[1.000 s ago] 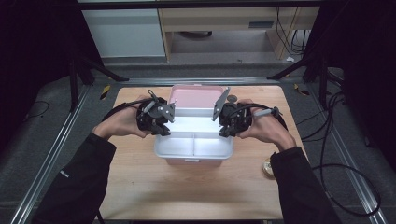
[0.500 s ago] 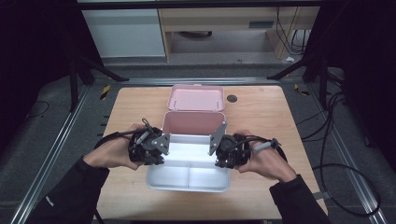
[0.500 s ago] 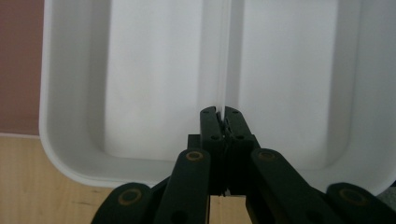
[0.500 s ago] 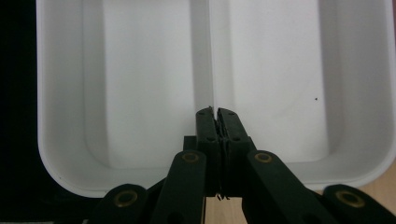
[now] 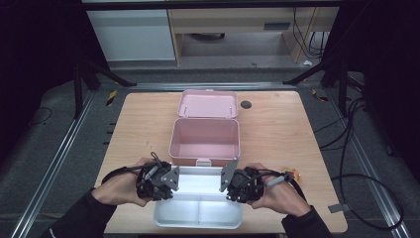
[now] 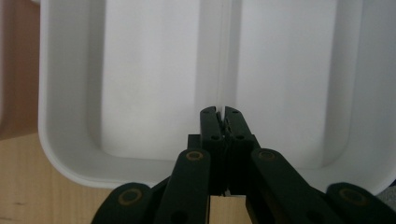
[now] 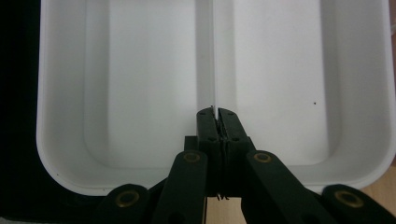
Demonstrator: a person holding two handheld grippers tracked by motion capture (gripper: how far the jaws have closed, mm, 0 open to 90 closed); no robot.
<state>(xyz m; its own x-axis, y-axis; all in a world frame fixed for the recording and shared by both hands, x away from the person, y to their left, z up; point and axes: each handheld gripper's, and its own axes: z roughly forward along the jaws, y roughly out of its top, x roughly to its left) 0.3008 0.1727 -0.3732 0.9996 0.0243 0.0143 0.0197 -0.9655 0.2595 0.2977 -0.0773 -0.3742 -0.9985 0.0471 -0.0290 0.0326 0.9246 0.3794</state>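
High view: white divided tray [image 5: 198, 210] sits at the desk's [image 5: 277, 134] near edge, its front corners reaching the edge and its ends hidden under the hands. Left claw [image 5: 171, 179] and right claw [image 5: 225, 179] each pinch the tray's centre divider wall, jaws narrow. Just behind stands the open pink lunchbox [image 5: 204, 139]; bare desk lies either side.

A black disc [image 5: 245, 104] lies on the wooden table [image 5: 277, 129].
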